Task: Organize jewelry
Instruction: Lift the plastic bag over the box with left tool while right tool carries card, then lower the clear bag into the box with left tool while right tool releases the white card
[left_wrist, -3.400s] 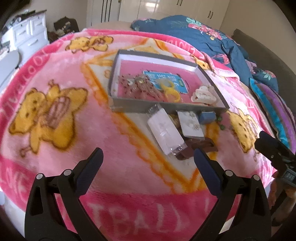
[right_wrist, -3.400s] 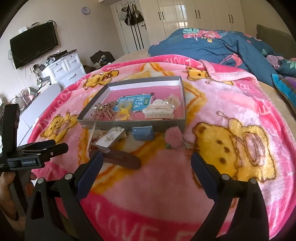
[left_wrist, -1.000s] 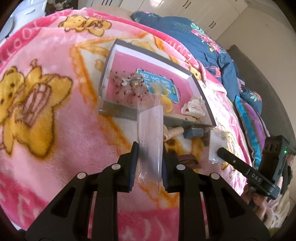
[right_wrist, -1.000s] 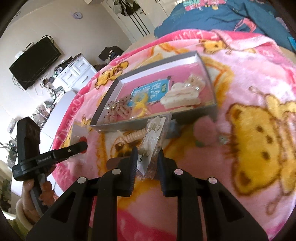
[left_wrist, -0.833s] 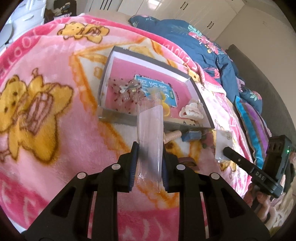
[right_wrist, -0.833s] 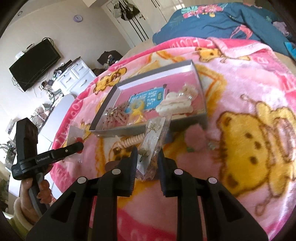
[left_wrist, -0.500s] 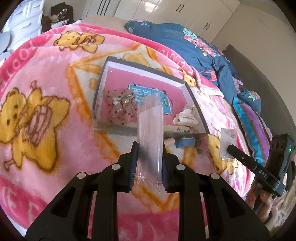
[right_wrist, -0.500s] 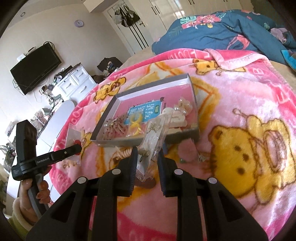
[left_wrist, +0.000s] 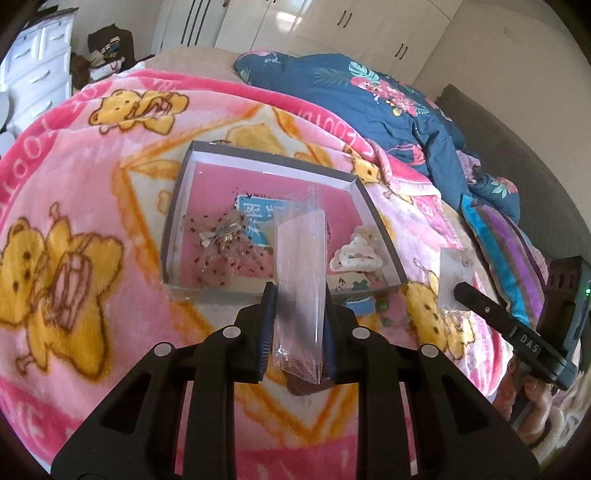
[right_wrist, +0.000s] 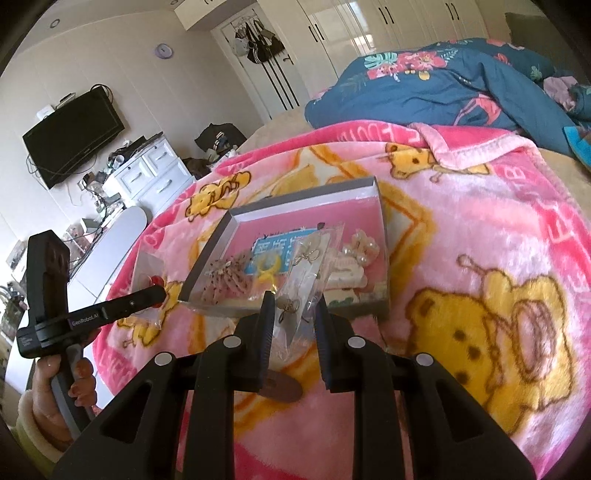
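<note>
My jaws are clamped on both sides: the left gripper pinches a clear plastic sleeve upright between its pads, the right gripper a clear packet of earrings. Both hang above the pink blanket, just short of the grey tray holding a white hair claw.

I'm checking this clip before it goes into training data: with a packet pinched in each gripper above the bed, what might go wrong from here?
1. The left gripper pinches the clear plastic packet near its lower end; the long free end may flop or slip out.
2. The right gripper grips the clear packet of earrings by one end; it could twist loose.
3. The shallow grey box sits on the soft pink blanket and is already crowded, so a dropped packet might land outside.
</note>
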